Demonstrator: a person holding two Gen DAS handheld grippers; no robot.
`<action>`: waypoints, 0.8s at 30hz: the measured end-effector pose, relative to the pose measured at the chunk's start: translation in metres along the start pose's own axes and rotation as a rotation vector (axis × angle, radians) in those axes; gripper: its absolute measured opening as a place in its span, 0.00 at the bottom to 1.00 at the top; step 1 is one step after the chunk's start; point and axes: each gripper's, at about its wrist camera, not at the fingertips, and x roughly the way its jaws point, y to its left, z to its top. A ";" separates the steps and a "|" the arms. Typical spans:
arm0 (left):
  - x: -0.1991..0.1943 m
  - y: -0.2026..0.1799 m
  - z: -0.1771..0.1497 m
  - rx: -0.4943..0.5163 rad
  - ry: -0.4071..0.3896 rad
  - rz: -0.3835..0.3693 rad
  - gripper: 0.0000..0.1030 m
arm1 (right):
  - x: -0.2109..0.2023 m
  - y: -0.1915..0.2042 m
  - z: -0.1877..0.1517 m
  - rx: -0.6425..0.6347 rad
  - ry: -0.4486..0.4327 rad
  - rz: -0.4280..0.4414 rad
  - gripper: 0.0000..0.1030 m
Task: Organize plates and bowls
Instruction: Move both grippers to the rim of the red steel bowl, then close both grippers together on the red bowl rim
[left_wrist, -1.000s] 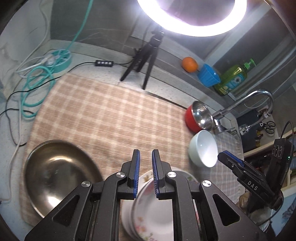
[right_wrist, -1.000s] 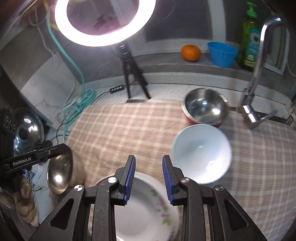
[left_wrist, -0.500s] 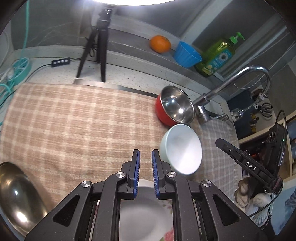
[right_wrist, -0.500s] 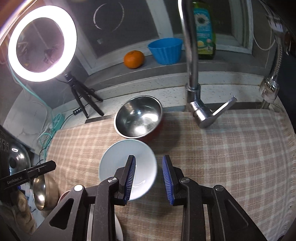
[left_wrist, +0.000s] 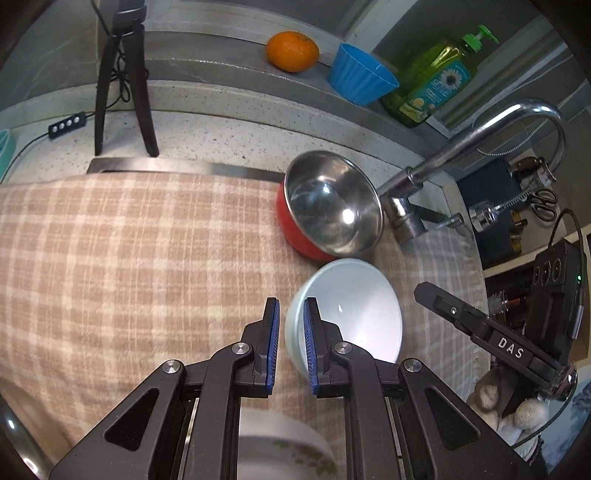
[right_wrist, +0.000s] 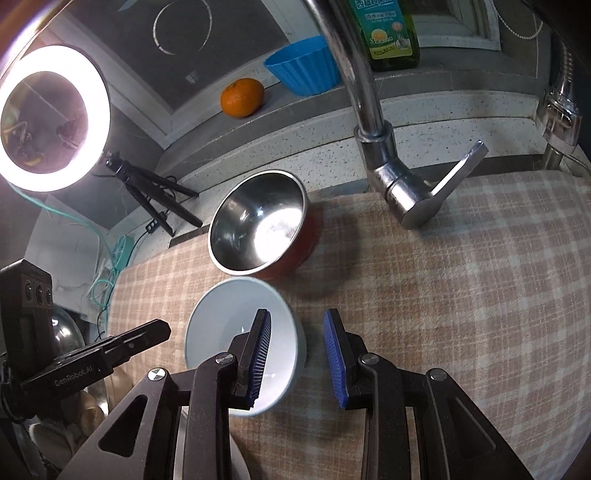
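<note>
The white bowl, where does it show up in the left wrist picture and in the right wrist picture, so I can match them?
Left wrist view: the white bowl sits lower centre-right, just past the left gripper.
Right wrist view: the same bowl lies lower centre-left, its rim between the fingers of the right gripper.
Shared landmark: the red steel-lined bowl lies just beyond it in both.

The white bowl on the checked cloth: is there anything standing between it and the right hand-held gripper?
Nothing visible stands in the way. The right hand-held gripper hangs at the white bowl, its rim showing in the gap between the jaws. The steel bowl with the red outside stands behind it, out of the path.
</note>
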 end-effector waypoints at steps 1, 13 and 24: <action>0.002 0.000 0.004 0.000 -0.003 0.002 0.11 | 0.001 -0.001 0.004 0.016 -0.004 0.007 0.26; 0.032 -0.007 0.048 0.007 0.002 0.017 0.19 | 0.025 -0.001 0.039 0.078 -0.043 0.009 0.26; 0.051 0.005 0.066 -0.019 0.027 0.032 0.19 | 0.048 -0.018 0.051 0.137 -0.005 0.022 0.26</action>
